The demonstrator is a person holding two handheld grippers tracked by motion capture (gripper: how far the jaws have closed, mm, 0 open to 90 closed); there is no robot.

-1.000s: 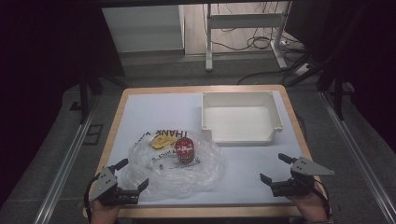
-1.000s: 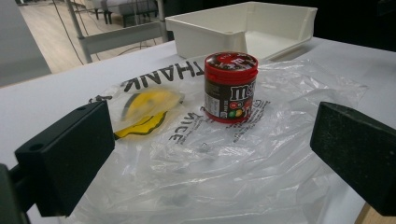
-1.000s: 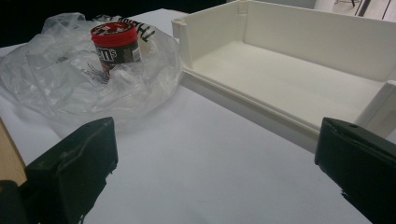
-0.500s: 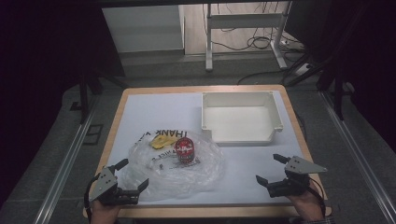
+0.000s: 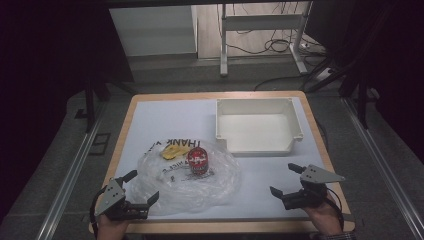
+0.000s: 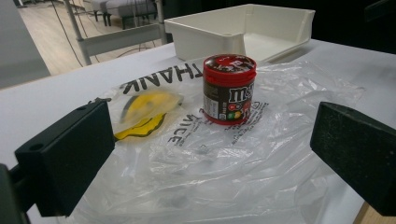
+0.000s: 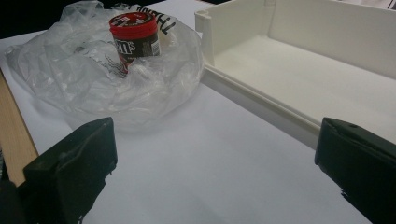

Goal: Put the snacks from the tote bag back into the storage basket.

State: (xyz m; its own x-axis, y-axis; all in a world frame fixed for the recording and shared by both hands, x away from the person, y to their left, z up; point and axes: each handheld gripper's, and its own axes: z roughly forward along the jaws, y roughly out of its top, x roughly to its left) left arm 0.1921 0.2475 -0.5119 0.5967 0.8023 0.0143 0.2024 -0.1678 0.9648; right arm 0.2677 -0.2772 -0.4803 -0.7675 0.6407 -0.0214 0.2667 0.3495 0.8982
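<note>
A crumpled clear plastic bag (image 5: 220,185) printed with black letters lies on the white mat near the front. Standing on it is a red-lidded candy jar (image 5: 198,161), with a yellow packet (image 5: 172,151) to its left. My left gripper (image 5: 145,184) rests open at the front left corner, its jaws at the bag's edge. From the left gripper view the jar (image 6: 229,88) stands beyond the open gripper (image 6: 212,156). My right gripper (image 5: 282,178) is open at the front right, over bare mat. In the right gripper view the jar (image 7: 135,37) and bag (image 7: 93,79) lie ahead to the left.
A white rectangular tray (image 5: 257,102) sits empty at the back right of the table, close ahead of the right gripper (image 7: 215,172) as a low tray wall (image 7: 261,100). The wooden table edge (image 5: 225,227) runs along the front. Dark floor and rails surround the table.
My right gripper has shifted slightly left along the front edge and turned a little. The left gripper, bag and jar have stayed put.
</note>
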